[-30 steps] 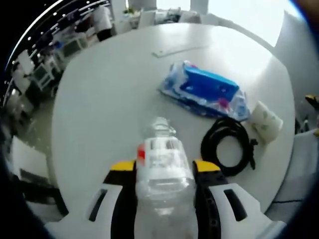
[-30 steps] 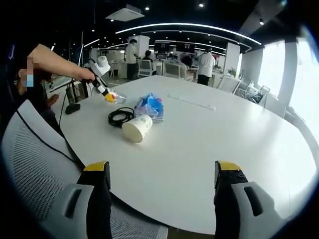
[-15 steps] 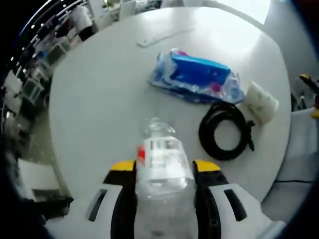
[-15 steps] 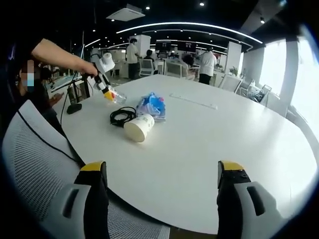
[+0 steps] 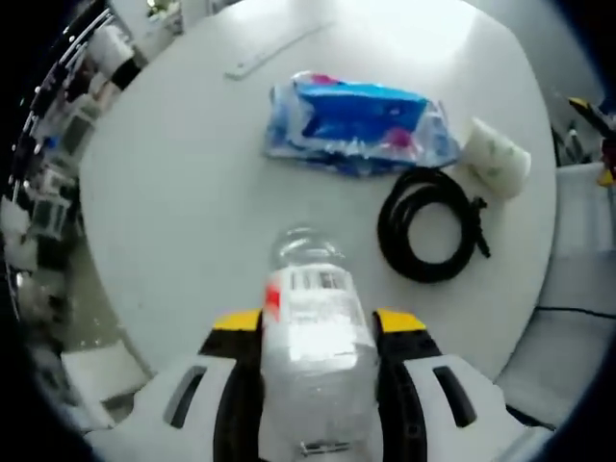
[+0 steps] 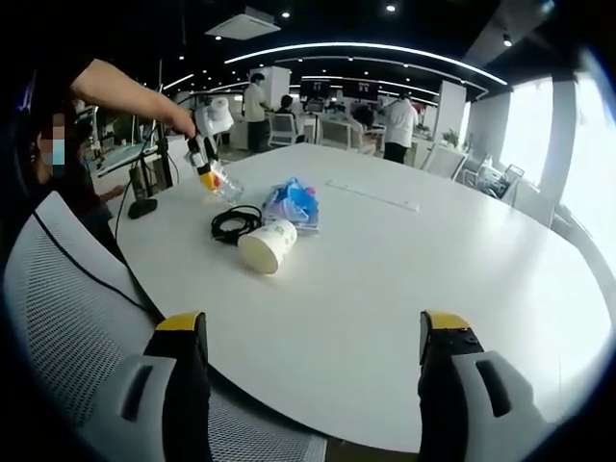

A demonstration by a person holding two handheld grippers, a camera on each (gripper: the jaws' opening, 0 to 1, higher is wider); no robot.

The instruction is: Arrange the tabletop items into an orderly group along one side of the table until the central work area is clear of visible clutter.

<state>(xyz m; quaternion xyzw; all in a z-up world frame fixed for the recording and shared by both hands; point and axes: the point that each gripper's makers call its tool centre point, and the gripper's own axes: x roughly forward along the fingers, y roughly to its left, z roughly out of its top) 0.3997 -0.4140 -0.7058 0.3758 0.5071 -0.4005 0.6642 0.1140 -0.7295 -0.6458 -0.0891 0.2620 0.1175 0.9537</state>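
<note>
My left gripper (image 5: 310, 322) is shut on a clear plastic bottle (image 5: 310, 337) with a red and white label, held above the round white table (image 5: 173, 192). On the table beyond it lie a blue tissue packet (image 5: 356, 120), a coiled black cable (image 5: 428, 236) and a paper cup (image 5: 496, 159) on its side. In the right gripper view the left gripper (image 6: 207, 173) hangs over the table's far left with the bottle (image 6: 223, 187), close to the cable (image 6: 229, 225), the packet (image 6: 292, 204) and the cup (image 6: 267, 245). My right gripper (image 6: 313, 332) stands open at the near table edge.
A flat white strip (image 6: 371, 195) lies across the table's middle. A white mesh chair back (image 6: 67, 318) stands at the near left. A black object (image 6: 141, 208) sits at the table's left edge. People stand among desks in the background.
The left gripper has risen and tilted downward with the bottle, so it now looks more steeply at the table. The right gripper has held still.
</note>
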